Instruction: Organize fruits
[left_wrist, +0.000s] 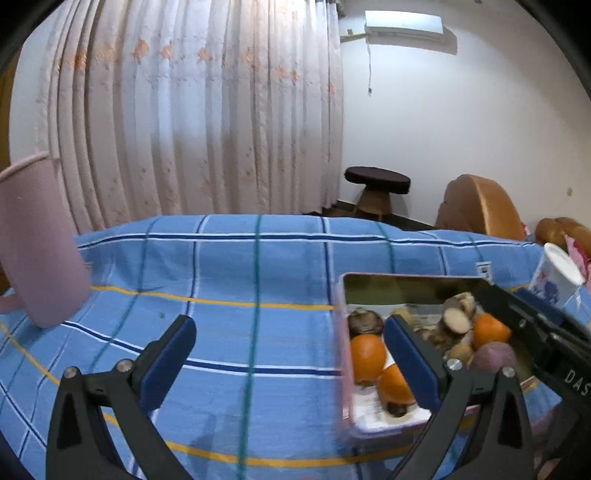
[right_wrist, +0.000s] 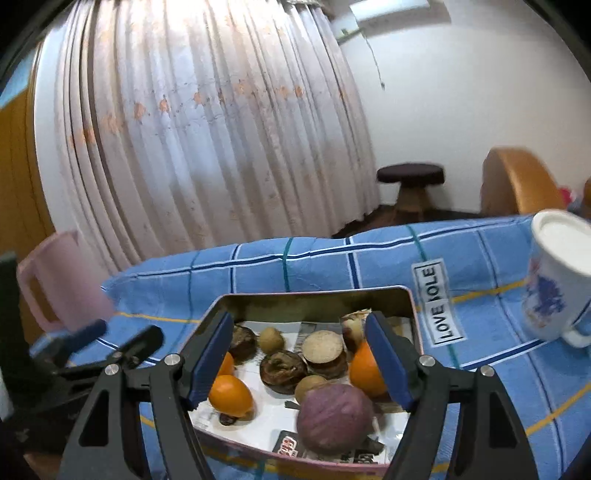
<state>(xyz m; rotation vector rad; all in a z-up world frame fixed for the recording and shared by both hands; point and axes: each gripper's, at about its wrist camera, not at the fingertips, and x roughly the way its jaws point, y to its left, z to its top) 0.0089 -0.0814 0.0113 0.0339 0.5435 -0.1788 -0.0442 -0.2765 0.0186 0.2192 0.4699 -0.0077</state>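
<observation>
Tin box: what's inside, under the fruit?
The tin box holds oranges, a purple fruit, brown pieces, on printed paper lining the bottom. The bottom itself is covered.

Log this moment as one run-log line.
left hand-held gripper: open, empty, over blue plaid cloth | right hand-held gripper: open, empty, over tin tray | oranges, purple fruit in tray
</observation>
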